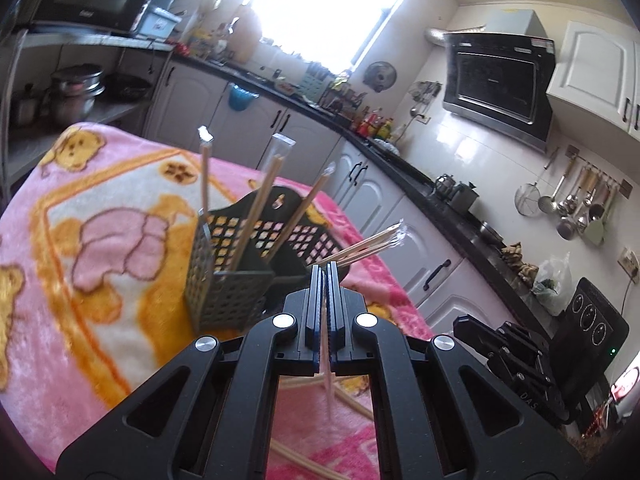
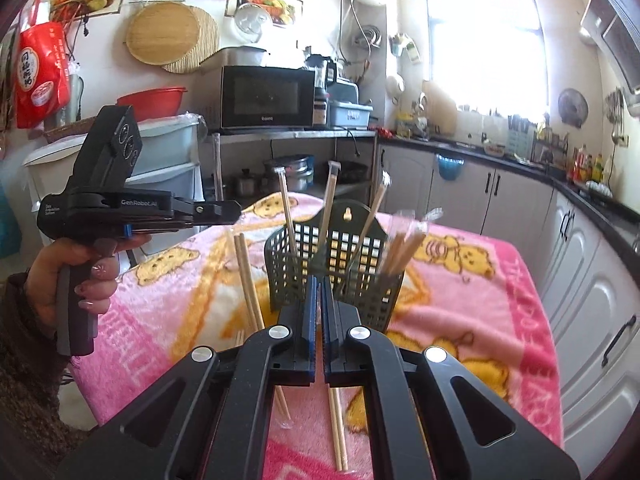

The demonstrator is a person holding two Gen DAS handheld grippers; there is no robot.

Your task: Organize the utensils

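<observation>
A dark mesh utensil basket (image 1: 232,268) (image 2: 340,264) stands on a pink bear blanket (image 1: 80,240) (image 2: 500,288). Several wrapped chopstick pairs stand in it: three (image 1: 256,204) on one side, a bunch (image 2: 404,244) on the other. My left gripper (image 1: 325,276) is shut on a thin wrapped chopstick pair (image 1: 329,392), its end hanging below the jaws. It also shows at the left in the right wrist view (image 2: 224,214). My right gripper (image 2: 319,292) is shut and empty, just in front of the basket. Loose chopsticks (image 2: 248,280) (image 2: 338,432) lie on the blanket.
Kitchen counter with white cabinets (image 1: 400,208) (image 2: 580,248) runs along the right of the table. A microwave on a shelf (image 2: 268,98) and pots are behind it. More loose chopsticks (image 1: 348,400) lie under my left gripper.
</observation>
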